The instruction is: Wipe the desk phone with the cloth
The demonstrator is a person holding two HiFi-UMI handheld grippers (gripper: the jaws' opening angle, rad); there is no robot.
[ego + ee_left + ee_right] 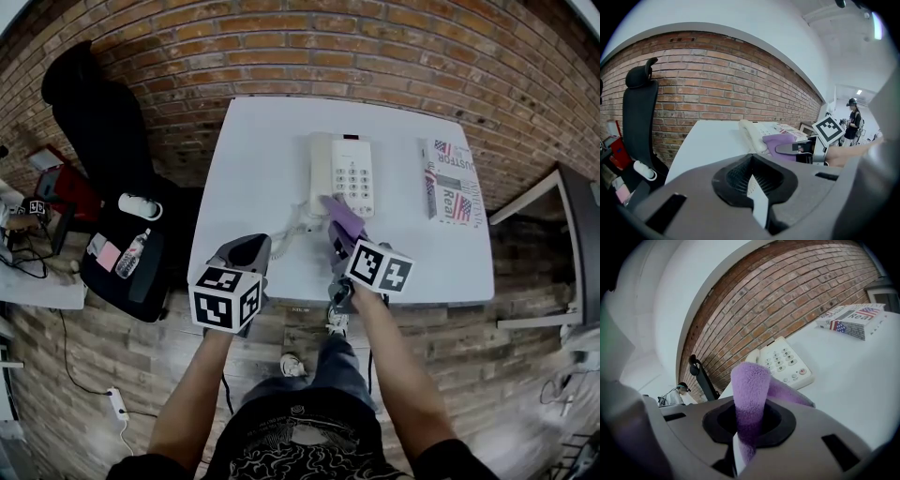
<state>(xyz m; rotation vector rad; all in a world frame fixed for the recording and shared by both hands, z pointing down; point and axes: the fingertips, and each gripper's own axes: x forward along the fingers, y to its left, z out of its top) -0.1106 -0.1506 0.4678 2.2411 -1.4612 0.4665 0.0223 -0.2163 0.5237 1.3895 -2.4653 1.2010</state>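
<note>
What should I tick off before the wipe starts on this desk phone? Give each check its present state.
1. Cloth clamped in right gripper: ok.
2. Loose cloth standing past the jaws for wiping: ok.
3. Desk phone keypad uncovered: ok.
4. Handset lying on the phone: ok.
5. Left gripper shut, empty, off the phone: ok.
6. Cloth touching the phone: cannot tell.

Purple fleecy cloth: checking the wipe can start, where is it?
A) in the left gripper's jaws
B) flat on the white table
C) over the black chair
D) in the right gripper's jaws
D: the right gripper view shows the purple fleecy cloth pinched by the right gripper.
</note>
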